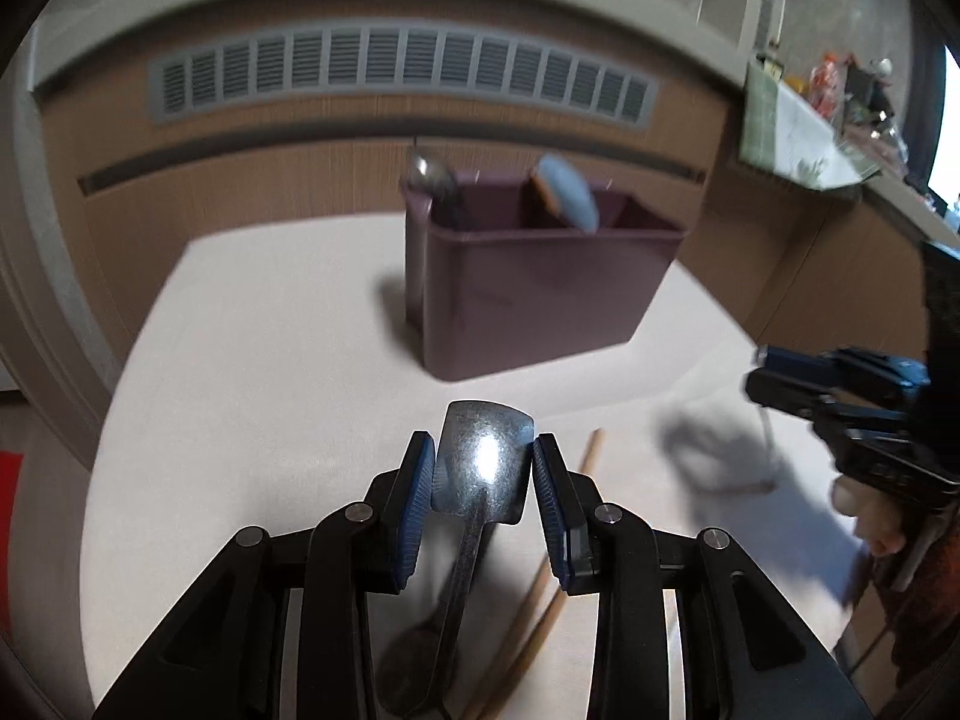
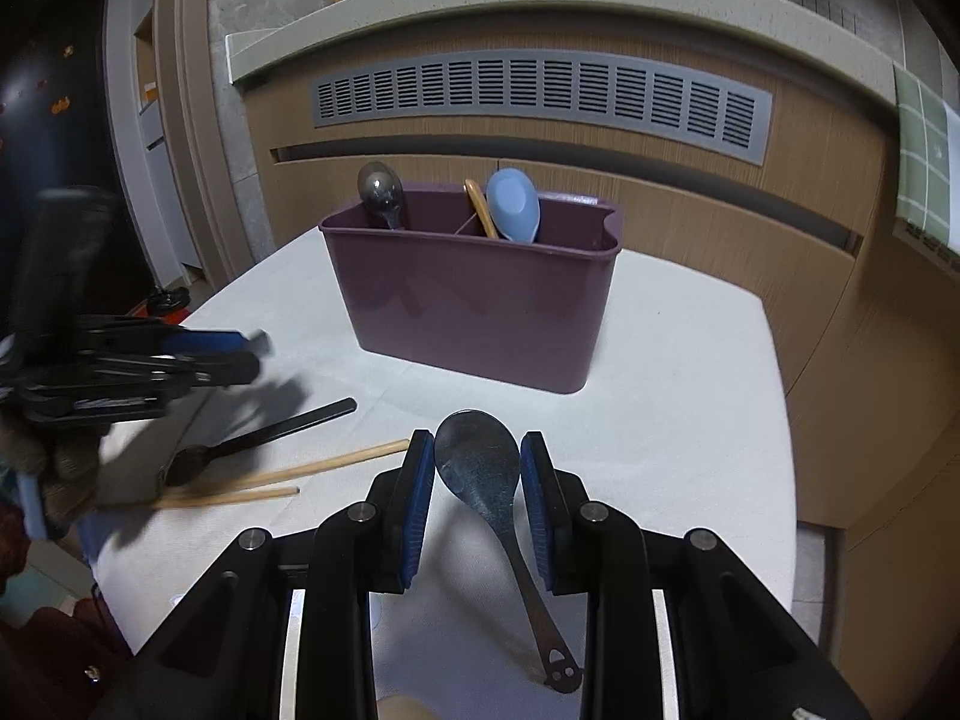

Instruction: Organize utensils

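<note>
A purple utensil caddy [image 2: 474,294] stands on the white table and shows blurred in the left wrist view [image 1: 528,276]. It holds a metal spoon [image 2: 381,192], a wooden utensil [image 2: 480,207] and a blue spoon [image 2: 513,204]. My left gripper [image 1: 483,468] is shut on the square end of a metal spoon [image 1: 483,459], whose bowl hangs down towards the camera. My right gripper [image 2: 477,468] is shut on the bowl of a dark spoon [image 2: 480,468], whose handle trails towards the camera.
A black spoon [image 2: 258,438] and two wooden chopsticks [image 2: 282,477] lie on the table at left, under the left gripper [image 2: 120,372]. The chopsticks [image 1: 540,588] also show in the left wrist view. A wood cabinet with a grey vent [image 2: 540,96] stands behind.
</note>
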A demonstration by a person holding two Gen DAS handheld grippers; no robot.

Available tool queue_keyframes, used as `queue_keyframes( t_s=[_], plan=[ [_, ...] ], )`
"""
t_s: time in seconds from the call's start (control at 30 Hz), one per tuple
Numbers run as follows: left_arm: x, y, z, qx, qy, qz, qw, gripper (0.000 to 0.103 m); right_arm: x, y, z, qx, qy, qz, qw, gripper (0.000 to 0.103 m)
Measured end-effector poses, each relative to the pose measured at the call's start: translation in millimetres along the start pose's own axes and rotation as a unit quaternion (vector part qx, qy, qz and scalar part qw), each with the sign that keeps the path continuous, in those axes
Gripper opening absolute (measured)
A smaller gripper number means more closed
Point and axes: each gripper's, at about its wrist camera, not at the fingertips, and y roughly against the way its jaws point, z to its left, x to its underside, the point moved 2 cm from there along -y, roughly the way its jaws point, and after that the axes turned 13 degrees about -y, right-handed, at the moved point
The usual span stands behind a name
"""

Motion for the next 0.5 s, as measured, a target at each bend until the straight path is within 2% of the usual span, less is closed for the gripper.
queue_keyframes(
  t_s=[0.33,0.37,0.43,0.5],
  plan=[
    [-14,30,-7,-0.004,-0.006,-0.042,0.9991,0.031,-8,12,6,-0.011,-0.009,-0.015,1.000,0.026],
    [-16,33,-7,-0.005,-0.007,-0.046,0.9989,0.026,-8,12,6,-0.011,-0.010,-0.017,1.000,0.026],
    [-18,36,-8,-0.010,-0.011,-0.051,0.9986,0.006,-9,13,6,-0.010,-0.010,-0.019,1.000,0.026],
    [-20,37,-8,-0.008,-0.011,-0.055,0.9984,0.006,-10,13,5,-0.011,-0.013,-0.019,1.000,0.026]
  ],
)
